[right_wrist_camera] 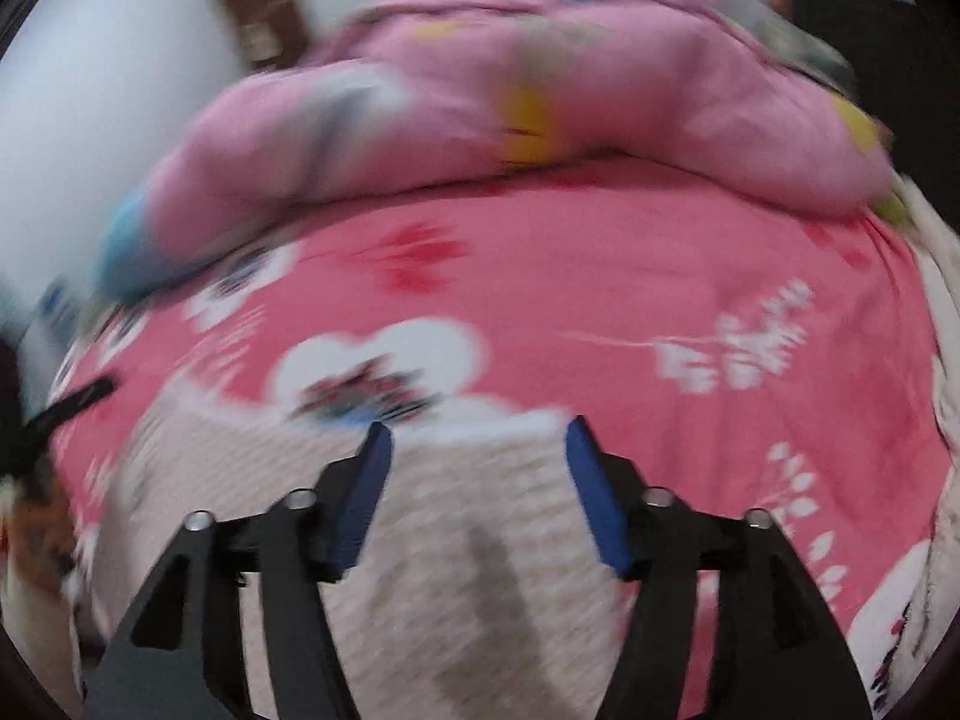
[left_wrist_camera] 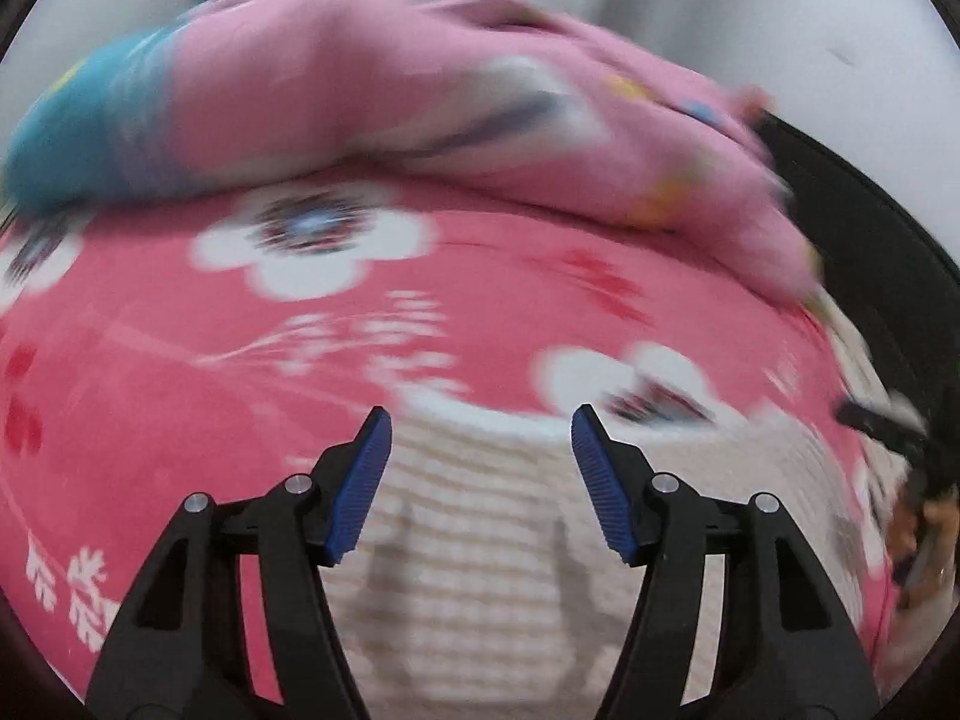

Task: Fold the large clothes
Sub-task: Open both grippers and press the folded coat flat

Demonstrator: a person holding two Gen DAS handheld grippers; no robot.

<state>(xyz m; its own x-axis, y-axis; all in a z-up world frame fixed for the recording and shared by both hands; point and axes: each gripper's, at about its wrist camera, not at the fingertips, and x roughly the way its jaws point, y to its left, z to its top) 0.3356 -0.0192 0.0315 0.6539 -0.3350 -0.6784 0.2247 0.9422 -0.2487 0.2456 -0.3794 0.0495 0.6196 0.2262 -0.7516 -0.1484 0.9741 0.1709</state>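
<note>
A cream knitted garment point(left_wrist_camera: 480, 540) with a waffle texture lies flat on a pink floral bedsheet point(left_wrist_camera: 480, 300). In the left wrist view my left gripper point(left_wrist_camera: 481, 420) hovers over the garment's far edge, open, its blue pads apart with nothing between them. The right wrist view shows the same garment point(right_wrist_camera: 468, 510) under my right gripper point(right_wrist_camera: 477, 429), which is also open and empty above the garment's far corner. Both views are blurred.
A bunched pink quilt point(left_wrist_camera: 360, 90) with colourful prints lies across the far side of the bed point(right_wrist_camera: 540, 90). A blurred black gripper part shows at the right edge point(left_wrist_camera: 882, 420) and at the left edge point(right_wrist_camera: 72, 399). White walls stand behind.
</note>
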